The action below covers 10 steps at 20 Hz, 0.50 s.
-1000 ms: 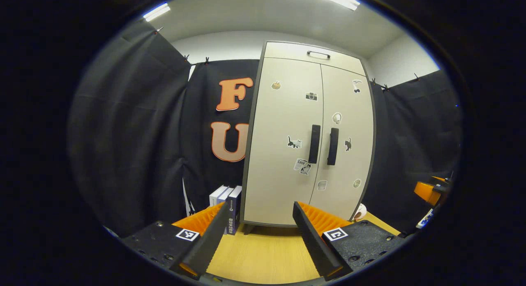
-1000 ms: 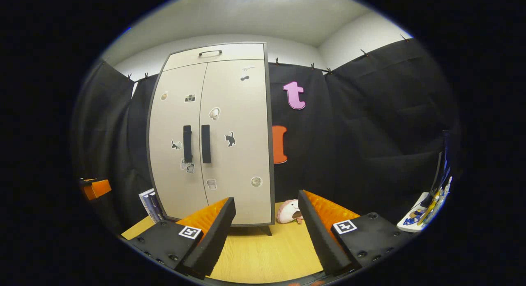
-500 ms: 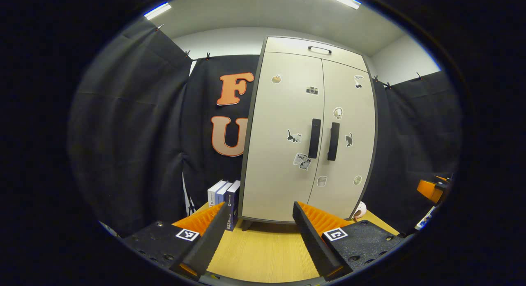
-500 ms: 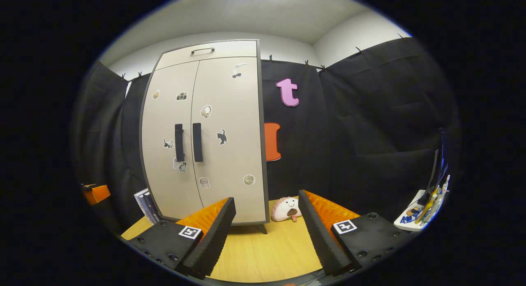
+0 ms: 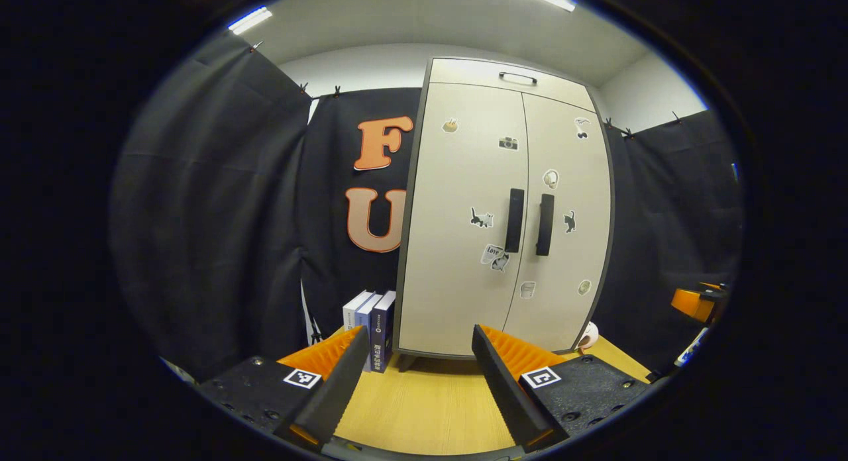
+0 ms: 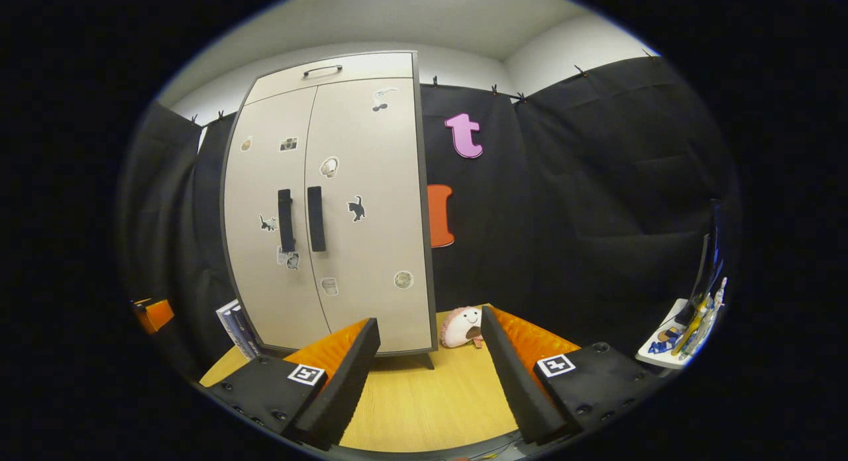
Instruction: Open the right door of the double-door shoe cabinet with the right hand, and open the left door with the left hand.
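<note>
The left gripper (image 5: 417, 375) hangs over the wooden tabletop (image 5: 424, 408) with its fingers spread wide and nothing between them, and the right gripper (image 6: 430, 375) is spread the same way, also holding nothing. Ahead of the left gripper and a little to its right stands the shoe cabinet (image 5: 503, 209), well apart from the fingertips, with a bare strip of tabletop between them. A row of upright books (image 5: 371, 328) sits just beside the cabinet's left edge. From the right gripper the cabinet (image 6: 331, 203) lies ahead and to its left, and a small plush toy (image 6: 462, 326) rests on the tabletop near the cabinet's right corner, just ahead of the right finger. Both pale doors are closed, meeting at a thin centre seam. The left door handle (image 5: 514, 210) and right door handle (image 5: 544, 215) are dark vertical bars set close on either side of that seam. Small stickers dot both doors.
</note>
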Available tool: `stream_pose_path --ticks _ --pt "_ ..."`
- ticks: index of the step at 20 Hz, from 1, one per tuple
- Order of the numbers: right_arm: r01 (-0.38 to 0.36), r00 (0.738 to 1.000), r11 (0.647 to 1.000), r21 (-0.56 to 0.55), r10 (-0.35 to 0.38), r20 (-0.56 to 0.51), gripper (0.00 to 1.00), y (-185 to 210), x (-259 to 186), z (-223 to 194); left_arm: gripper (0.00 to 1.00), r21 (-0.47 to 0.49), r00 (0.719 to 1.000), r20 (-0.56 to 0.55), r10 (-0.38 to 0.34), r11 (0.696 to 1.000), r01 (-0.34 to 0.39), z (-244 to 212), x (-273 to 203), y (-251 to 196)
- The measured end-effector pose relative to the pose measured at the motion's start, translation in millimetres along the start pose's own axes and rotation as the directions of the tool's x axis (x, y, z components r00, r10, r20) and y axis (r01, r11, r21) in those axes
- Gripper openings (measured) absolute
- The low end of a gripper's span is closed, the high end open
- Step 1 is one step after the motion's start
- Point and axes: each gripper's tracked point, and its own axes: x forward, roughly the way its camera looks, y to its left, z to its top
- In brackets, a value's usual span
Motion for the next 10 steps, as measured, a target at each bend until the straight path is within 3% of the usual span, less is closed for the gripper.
stream_pose_path --ticks 1,2,3,6,7,10 --pt "-0.008 1.000 1.000 0.005 0.008 -0.002 1.00 6.7 6.9 3.2 0.95 0.002 1.000 -0.003 0.004 1.000 -0.004 -2.0 1.2 2.7" --pt "-0.016 1.000 1.000 0.005 0.016 -0.004 0.93 15.6 15.2 7.9 0.95 0.004 1.000 -0.008 0.008 1.000 -0.008 -3.5 0.5 6.4" --pt "-0.027 1.000 1.000 0.002 0.027 0.000 1.00 24.9 23.1 13.3 0.92 0.005 1.000 -0.010 0.011 1.000 -0.011 -5.5 0.1 8.3" --pt "-0.066 0.998 0.998 -0.011 0.066 0.013 1.00 57.0 56.3 30.6 0.95 0.011 1.000 -0.016 0.024 1.000 -0.024 -9.9 0.3 18.7" --pt "-0.080 0.997 0.997 -0.008 0.080 0.007 0.93 68.4 67.8 34.5 0.95 0.014 0.999 -0.018 0.031 0.999 -0.031 -11.5 0.4 23.4" --pt "-0.120 0.993 0.993 0.004 0.120 0.010 1.00 101.2 103.6 50.4 0.95 0.018 0.998 -0.029 0.055 0.998 -0.054 -17.7 -1.8 36.6"
